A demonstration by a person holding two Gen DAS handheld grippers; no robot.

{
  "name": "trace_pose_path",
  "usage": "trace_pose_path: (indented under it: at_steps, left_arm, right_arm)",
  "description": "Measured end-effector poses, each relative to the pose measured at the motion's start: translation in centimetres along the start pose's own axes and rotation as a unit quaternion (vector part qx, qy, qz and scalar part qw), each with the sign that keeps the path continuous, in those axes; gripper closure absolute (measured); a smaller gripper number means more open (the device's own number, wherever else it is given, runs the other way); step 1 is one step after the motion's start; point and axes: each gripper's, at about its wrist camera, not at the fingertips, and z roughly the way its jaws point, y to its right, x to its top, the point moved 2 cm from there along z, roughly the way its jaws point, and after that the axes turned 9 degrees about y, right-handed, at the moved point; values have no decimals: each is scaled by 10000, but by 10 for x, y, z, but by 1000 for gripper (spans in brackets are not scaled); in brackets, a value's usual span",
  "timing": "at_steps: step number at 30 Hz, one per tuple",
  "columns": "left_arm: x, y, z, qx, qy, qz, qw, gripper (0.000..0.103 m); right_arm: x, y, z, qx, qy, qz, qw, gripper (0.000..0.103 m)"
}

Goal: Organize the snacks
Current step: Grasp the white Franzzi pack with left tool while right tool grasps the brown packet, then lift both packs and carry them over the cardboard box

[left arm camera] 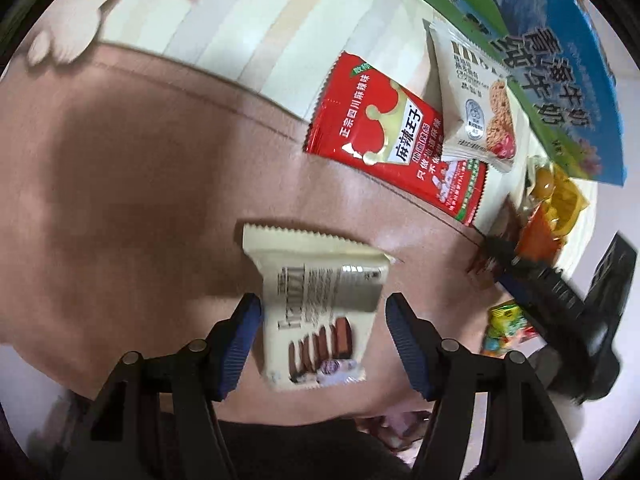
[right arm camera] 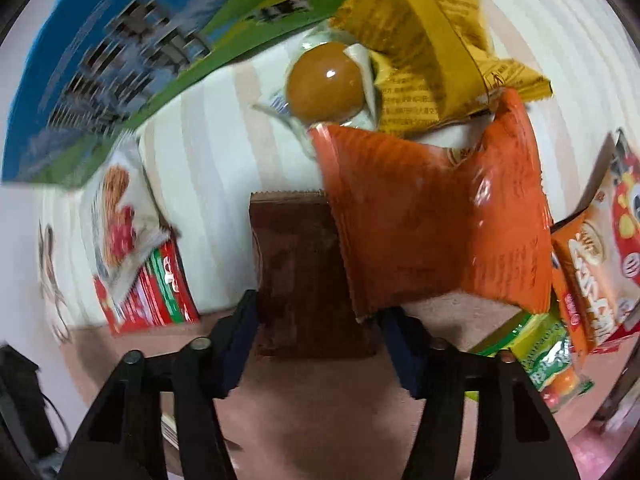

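Pink and cream-striped cloth (left arm camera: 120, 168) covers the surface where the snacks are being sorted, with a blue-and-green milk carton (left arm camera: 560, 64) lying at its far edge. Next in size, a red spicy-strip packet (left arm camera: 384, 128) lies flat on the cloth, an oat-bar packet (left arm camera: 476, 100) overlapping one end. Beside them a heap of orange packet (right arm camera: 432, 220), yellow packet (right arm camera: 432, 40) and a sealed brown egg (right arm camera: 326, 80) is bunched together.

Between the fingers of the left gripper (left arm camera: 322, 336) sits a cream wafer packet (left arm camera: 316, 308), its long axis running straight ahead along the fingers; the blue pads stand apart, one pad just at the packet's edge, the other clear of it, so no grip looks made. The right gripper (right arm camera: 316, 332) straddles a dark brown packet (right arm camera: 304, 272), likewise lengthwise between the fingers and tucked under the orange packet; whether its pads are pressing cannot be told. Each packet lies directly ahead of its own gripper, so closing looks like the next call.
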Motion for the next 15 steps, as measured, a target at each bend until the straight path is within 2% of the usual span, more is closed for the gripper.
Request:
trace_pose_path:
  at_steps: [4, 9, 11, 15]
  left_arm:
    - [-17, 1, 1, 170, -50, 156, 9997, 39]
    - [-36, 8, 33, 396, -365, 204, 9983, 38]
    - [-44, 8, 45, 503, -450, 161, 9976, 38]
    - [-52, 13, 51, 690, -210, 194, 9972, 39]
  right_arm:
    - [-26, -3, -5, 174, -349, -406, 9984, 45]
    - [-61, -3, -9, 284, -689, -841, 9937, 45]
    - [-68, -1, -11, 338, -767, -786, 9934, 45]
    - [-64, 4, -16, 387, -734, -542, 9951, 41]
